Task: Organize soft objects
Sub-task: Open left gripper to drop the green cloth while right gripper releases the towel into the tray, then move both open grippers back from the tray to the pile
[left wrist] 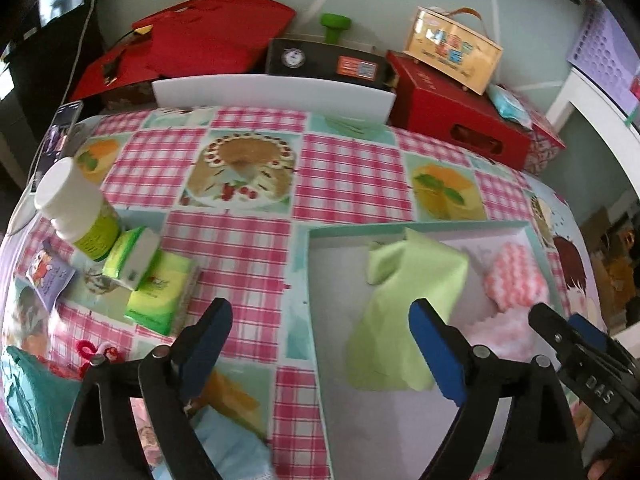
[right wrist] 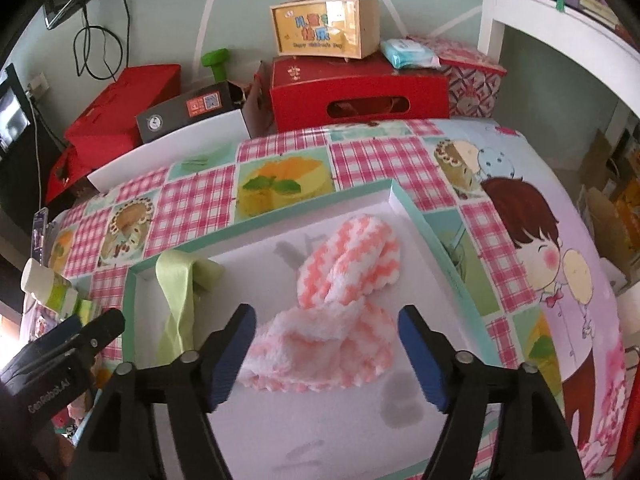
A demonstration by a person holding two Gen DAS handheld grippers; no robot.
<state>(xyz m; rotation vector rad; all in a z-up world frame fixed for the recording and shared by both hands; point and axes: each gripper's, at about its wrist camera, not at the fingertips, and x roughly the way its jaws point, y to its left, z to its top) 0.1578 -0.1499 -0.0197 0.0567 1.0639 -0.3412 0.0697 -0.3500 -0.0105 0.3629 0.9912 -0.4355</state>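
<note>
A shallow box with a teal rim (left wrist: 400,229) (right wrist: 280,220) lies on the checked tablecloth. Inside it, a light green cloth (left wrist: 392,320) (right wrist: 176,300) is draped down from the far left corner. A fluffy pink-and-white cloth (left wrist: 514,280) (right wrist: 348,260) lies crumpled to its right. My left gripper (left wrist: 320,312) is open above the box's left wall, its right finger over the green cloth and nothing gripped. My right gripper (right wrist: 327,314) is open, hovering over the pink-and-white cloth, whose near fold shows between the fingers; the pads do not press on it.
Left of the box stand a white-lidded jar (left wrist: 76,208) and green tissue packs (left wrist: 156,296). A teal cloth (left wrist: 24,392) and a light blue cloth (left wrist: 236,448) lie at the near left. Red boxes (left wrist: 460,120) and a white board (left wrist: 276,92) line the far edge.
</note>
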